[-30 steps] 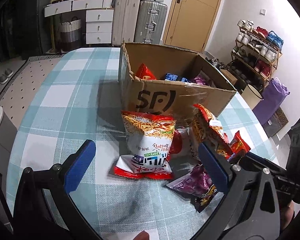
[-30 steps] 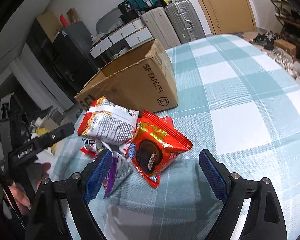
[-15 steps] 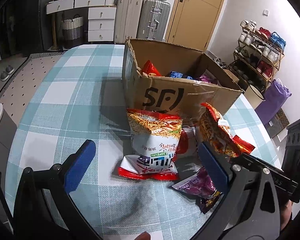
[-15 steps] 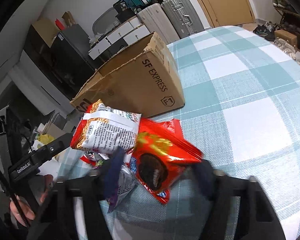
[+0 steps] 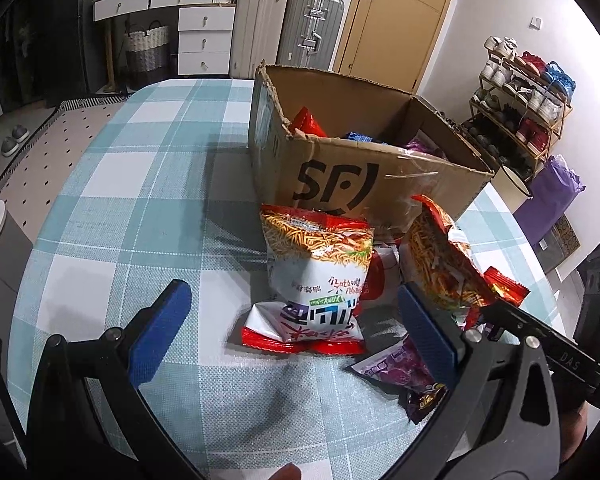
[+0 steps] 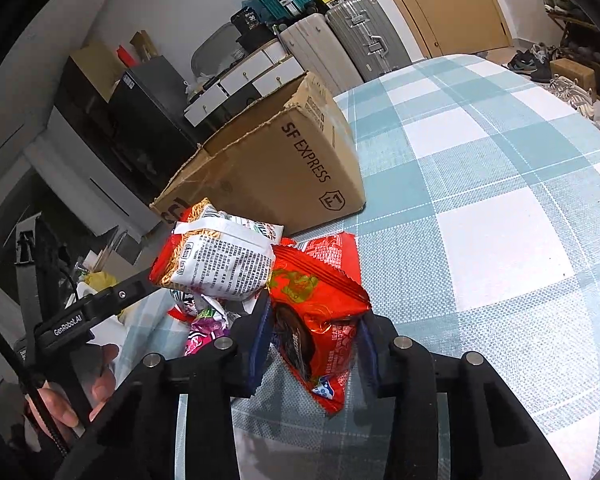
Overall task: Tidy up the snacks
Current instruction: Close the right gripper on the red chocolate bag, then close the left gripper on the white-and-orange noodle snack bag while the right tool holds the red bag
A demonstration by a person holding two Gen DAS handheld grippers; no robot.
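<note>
left wrist: two noodle-snack bags (image 5: 320, 264)

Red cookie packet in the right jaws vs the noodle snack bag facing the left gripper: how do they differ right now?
The red cookie packet is pinched between the right gripper jaws, which have just been closing; the noodle snack bag lies free ahead of the open left gripper. The packet is nearly all red with a dark cookie picture; the bag has a big white panel and noodle print. The packet looks smaller and flatter, the bag puffier. Both are sealed and outside the cardboard box.
</note>
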